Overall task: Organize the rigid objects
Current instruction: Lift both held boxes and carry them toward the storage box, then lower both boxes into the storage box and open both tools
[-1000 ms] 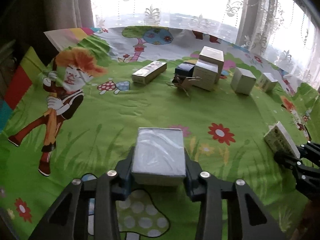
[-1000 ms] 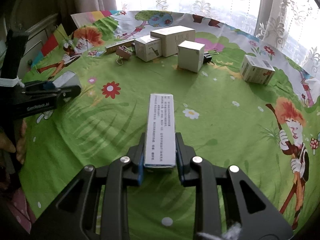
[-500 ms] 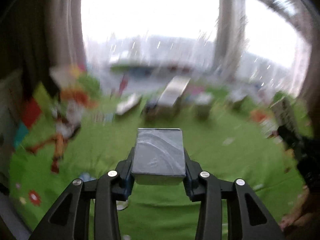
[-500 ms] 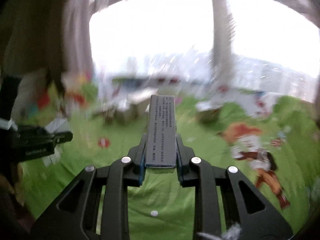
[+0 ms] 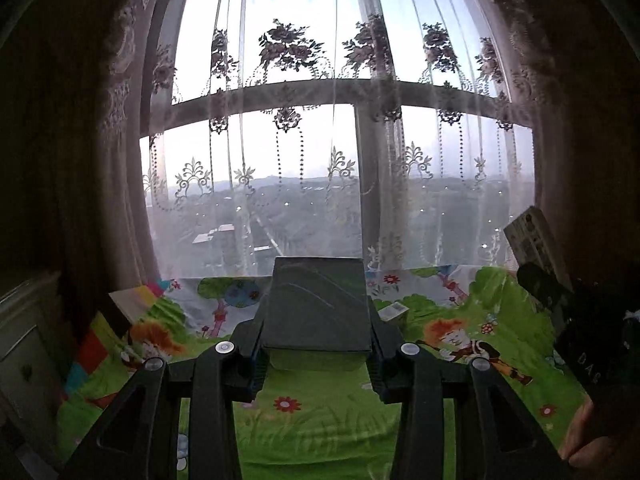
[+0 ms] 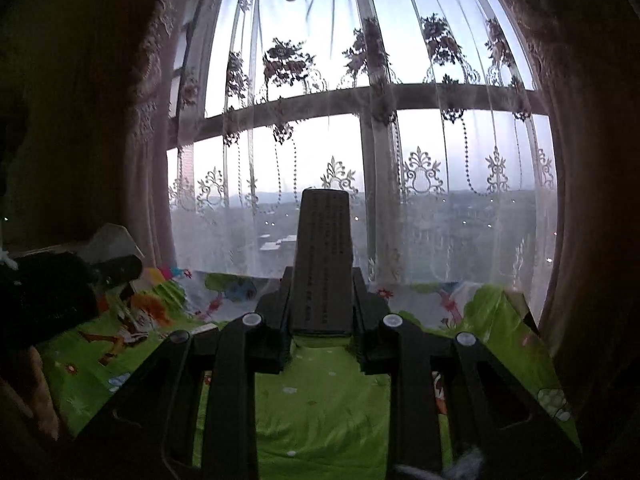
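My left gripper (image 5: pixel 316 356) is shut on a wide flat box (image 5: pixel 318 304), held high and tilted up toward the window. My right gripper (image 6: pixel 322 332) is shut on a long narrow box (image 6: pixel 323 264) with printed text, also raised and pointing at the window. In the left wrist view the right gripper (image 5: pixel 560 300) and its long box (image 5: pixel 534 240) show at the right edge. In the right wrist view the left gripper (image 6: pixel 60 292) and its box (image 6: pixel 114 242) show at the left edge. One small box (image 5: pixel 394 312) lies on the cloth behind the held box.
A green cartoon-print cloth (image 5: pixel 320 420) covers the table below. A lace curtain (image 5: pixel 320 140) hangs over a large window just behind the table. Dark drapes frame both sides. A white cabinet (image 5: pixel 20 360) stands at the left.
Both grippers have lifted and tilted up from the table, each with its box. The views now face the window instead of the tabletop boxes.
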